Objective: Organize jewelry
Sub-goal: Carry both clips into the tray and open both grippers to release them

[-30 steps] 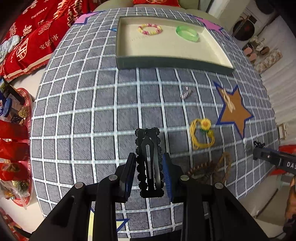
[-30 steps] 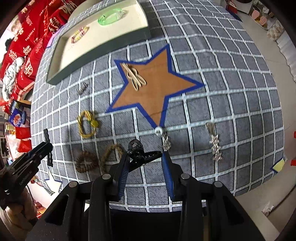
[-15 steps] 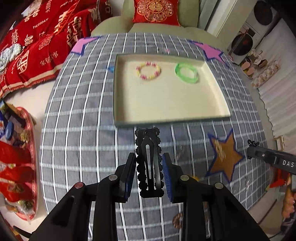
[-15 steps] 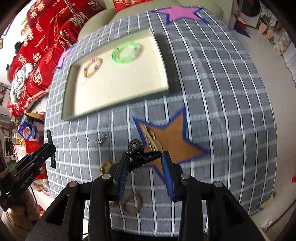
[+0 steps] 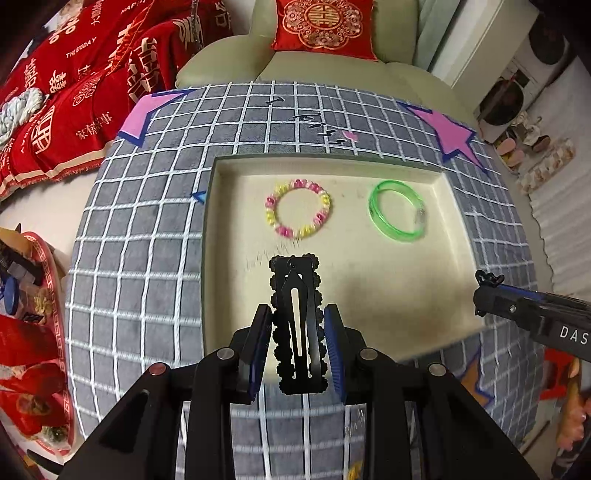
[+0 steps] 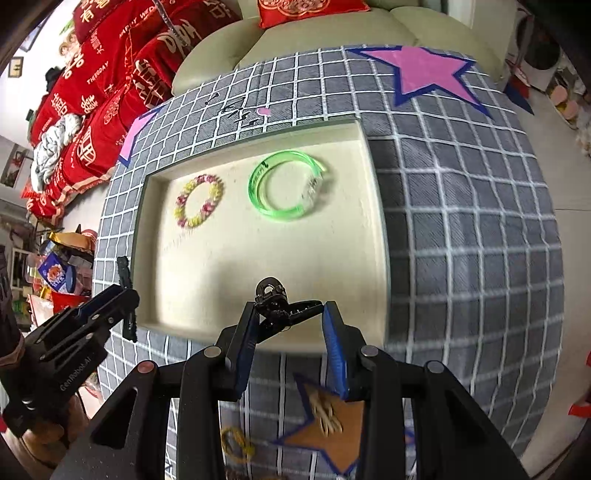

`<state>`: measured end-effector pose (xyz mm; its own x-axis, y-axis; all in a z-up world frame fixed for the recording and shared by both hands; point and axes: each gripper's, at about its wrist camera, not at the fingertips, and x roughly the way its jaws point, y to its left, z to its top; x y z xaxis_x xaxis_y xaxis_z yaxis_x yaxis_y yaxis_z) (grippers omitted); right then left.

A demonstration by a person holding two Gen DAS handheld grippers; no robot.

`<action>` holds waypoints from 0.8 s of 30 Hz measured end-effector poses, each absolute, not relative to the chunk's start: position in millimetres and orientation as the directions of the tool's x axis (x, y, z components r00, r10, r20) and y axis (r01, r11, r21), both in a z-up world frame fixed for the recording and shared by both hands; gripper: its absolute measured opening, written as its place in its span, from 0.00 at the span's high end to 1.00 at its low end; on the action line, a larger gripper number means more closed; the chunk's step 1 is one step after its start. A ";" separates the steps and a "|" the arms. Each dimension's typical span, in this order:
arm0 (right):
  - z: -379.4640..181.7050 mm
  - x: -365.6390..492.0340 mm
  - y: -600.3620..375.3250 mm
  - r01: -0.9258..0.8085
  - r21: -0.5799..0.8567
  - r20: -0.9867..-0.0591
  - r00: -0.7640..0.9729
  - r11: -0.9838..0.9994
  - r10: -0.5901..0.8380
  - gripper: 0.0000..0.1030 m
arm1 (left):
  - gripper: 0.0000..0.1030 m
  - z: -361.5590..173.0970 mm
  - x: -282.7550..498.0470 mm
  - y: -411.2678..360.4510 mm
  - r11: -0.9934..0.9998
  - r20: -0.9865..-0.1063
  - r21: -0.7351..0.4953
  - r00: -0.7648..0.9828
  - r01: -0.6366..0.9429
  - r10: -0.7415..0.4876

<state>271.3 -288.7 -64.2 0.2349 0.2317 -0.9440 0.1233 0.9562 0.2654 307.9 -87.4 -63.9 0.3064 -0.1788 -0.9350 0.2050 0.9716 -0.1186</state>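
Note:
My left gripper (image 5: 298, 332) is shut on a black scalloped snap hair clip (image 5: 297, 317), held over the near part of the cream tray (image 5: 221, 236). My right gripper (image 6: 290, 325) is shut on a small black claw clip (image 6: 275, 302), held over the tray's near edge (image 6: 258, 332). In the tray lie a pink and yellow bead bracelet (image 5: 297, 213) and a green bangle (image 5: 397, 210); both also show in the right wrist view, the bracelet (image 6: 199, 201) and the bangle (image 6: 286, 190). Each gripper shows in the other's view, the right (image 5: 491, 291) and the left (image 6: 123, 291).
The tray sits on a grey checked cloth (image 5: 147, 240) with pink stars (image 6: 428, 74). On the near cloth lie a beige hair tie on a brown star (image 6: 325, 417) and a yellow tie (image 6: 236, 443). A sofa with red cushions (image 5: 321, 26) stands behind. A red tray of clutter (image 5: 29, 314) is at left.
Both grippers have moved forward from the near cloth with their clips, and both are now over the tray's near part. The loose pieces on the cloth have dropped below both views.

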 end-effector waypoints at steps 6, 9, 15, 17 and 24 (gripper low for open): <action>-89.1 301.8 -290.6 0.119 0.261 -0.952 0.196 0.958 0.235 0.63 | 0.64 -93.8 335.5 -97.9 0.979 -0.957 -0.078 0.260 0.189 -0.127; -102.3 311.6 -290.5 0.109 0.249 -0.959 0.170 0.962 0.228 0.63 | 0.64 -109.3 343.9 -100.8 0.983 -0.966 -0.050 0.240 0.177 -0.092; -122.6 326.8 -290.1 0.084 0.206 -0.970 0.146 0.975 0.192 0.63 | 0.63 -127.3 354.0 -107.5 0.985 -0.975 -0.018 0.213 0.172 -0.055; -126.2 330.6 -291.1 0.084 0.196 -0.973 0.142 0.977 0.183 0.63 | 0.63 -127.1 355.7 -109.5 0.984 -0.972 -0.007 0.230 0.175 -0.047; -130.2 336.7 -294.1 0.076 0.183 -0.975 0.138 0.980 0.172 0.63 | 0.63 -127.7 364.3 -113.8 0.984 -0.973 0.024 0.231 0.178 -0.018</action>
<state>336.7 -294.1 -130.2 0.1378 0.1719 -0.9754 0.0757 0.9801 0.1834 364.3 -113.8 -127.7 0.2312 -0.0177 -0.9727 0.1778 0.9838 0.0244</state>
